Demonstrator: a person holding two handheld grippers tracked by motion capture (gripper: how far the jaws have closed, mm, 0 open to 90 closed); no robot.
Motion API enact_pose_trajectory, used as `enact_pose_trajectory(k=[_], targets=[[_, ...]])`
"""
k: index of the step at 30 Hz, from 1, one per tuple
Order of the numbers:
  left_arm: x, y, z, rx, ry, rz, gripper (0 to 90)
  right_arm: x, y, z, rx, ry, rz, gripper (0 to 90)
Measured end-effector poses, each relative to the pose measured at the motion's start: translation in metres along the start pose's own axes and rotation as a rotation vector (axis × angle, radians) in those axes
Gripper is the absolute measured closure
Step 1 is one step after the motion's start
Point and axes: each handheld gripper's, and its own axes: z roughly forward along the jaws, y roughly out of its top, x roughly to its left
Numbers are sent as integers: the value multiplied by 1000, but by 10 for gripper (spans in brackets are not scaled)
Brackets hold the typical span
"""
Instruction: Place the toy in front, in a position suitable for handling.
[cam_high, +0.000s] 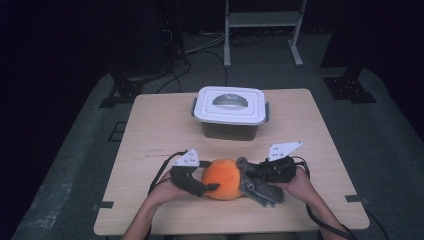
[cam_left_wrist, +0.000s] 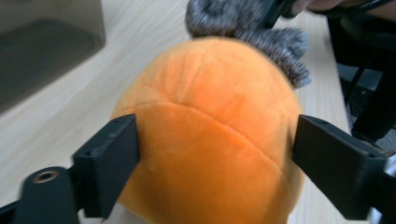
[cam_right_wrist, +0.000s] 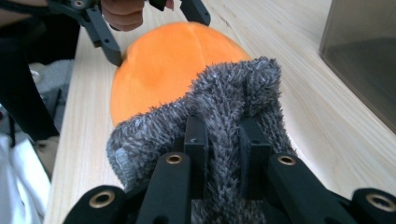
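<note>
An orange plush ball (cam_high: 223, 178) with a grey fuzzy covering (cam_high: 257, 186) pulled partly over one end lies on the tabletop (cam_high: 150, 135), near its front edge and well in front of the lidded plastic box (cam_high: 230, 112) that stands toward the middle-back. The box has a white lid with a grey handle and a dark, see-through body.

The left gripper (cam_high: 207, 187) sits at the ball's left side. In the left gripper view its two black jaws straddle the orange body, one on each flank; the left jaw lies against the plush, the right one stands just at its edge, and the ball is not visibly squeezed. Whether the pads actually press on it cannot be told.

The right gripper (cam_high: 255, 175) comes in from the ball's right side. In the right gripper view its jaws are drawn nearly together, pinching a fold of the grey fuzzy covering between them, with the fabric bunched up around the jaw tips. The covering wraps the ball's near end as that view shows it.
</note>
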Motion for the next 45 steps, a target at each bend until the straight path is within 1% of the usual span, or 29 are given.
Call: enact_pose_trajectory(k=[1,3,5,6,7,8,9,11,13,14,15,16,17,19,20,23,25,28,30,31,32,33,34,35,36,38,41,42,45], targets=[[-1,1,0,-9,6,8,233,2,3,-1,-14,2,-6,761],[-4,4,1,-19,12,24,290,7,11,-5,-71,21,-24,761],[-10,8,4,-23,16,58,313,15,20,-8,-112,35,-48,761],[-13,10,5,-18,14,72,319,18,24,-7,-118,41,-56,761],[-13,10,5,-18,14,72,325,20,25,-5,-111,43,-69,760],[-17,11,8,-15,19,96,328,21,25,-2,-95,41,-78,760],[-17,12,8,-13,20,99,331,20,23,1,-81,40,-76,760],[-16,12,7,-17,22,91,335,16,19,2,-76,45,-59,760],[-15,11,6,-21,23,79,336,12,17,-2,-53,17,-54,761],[-14,10,6,-22,20,75,336,8,14,-4,-38,2,-42,761],[-14,11,7,-24,20,72,335,6,12,-5,-33,-5,-37,761],[-15,12,7,-23,22,75,335,6,12,-7,-34,-10,-32,761],[-16,14,8,-25,23,79,335,7,14,-9,-54,-5,-36,761],[-20,18,10,-31,26,98,336,13,21,-11,-106,26,-46,761],[-22,19,11,-31,27,105,337,15,24,-11,-118,35,-62,760],[-26,20,11,-24,31,136,337,20,26,-6,-105,56,-73,758],[-26,20,10,-27,31,136,343,18,23,-4,-93,52,-65,759],[-24,19,9,-27,37,128,350,12,18,-8,-54,3,-58,759],[-24,19,10,-28,33,122,350,9,15,-10,-49,-9,-39,756],[-24,20,10,-32,35,116,349,8,15,-11,-53,-8,-34,756],[-24,21,11,-34,39,118,348,10,17,-12,-65,-8,-44,757],[-25,22,12,-44,39,115,347,13,19,-13,-87,6,-50,757],[-26,23,13,-44,41,124,347,16,23,-13,-109,25,-56,757],[-28,24,14,-48,42,131,347,19,27,-12,-115,33,-67,757],[-29,26,14,-47,45,139,347,22,29,-10,-114,35,-84,757],[-30,26,14,-47,42,147,343,24,30,-6,-88,36,-96,757],[-28,24,13,-55,40,140,283,17,24,-4,-59,41,-80,759],[-26,23,12,-67,38,126,255,16,22,-4,-50,38,-80,758],[-19,21,9,-82,31,74,150,13,17,-8,-45,38,-71,758]])
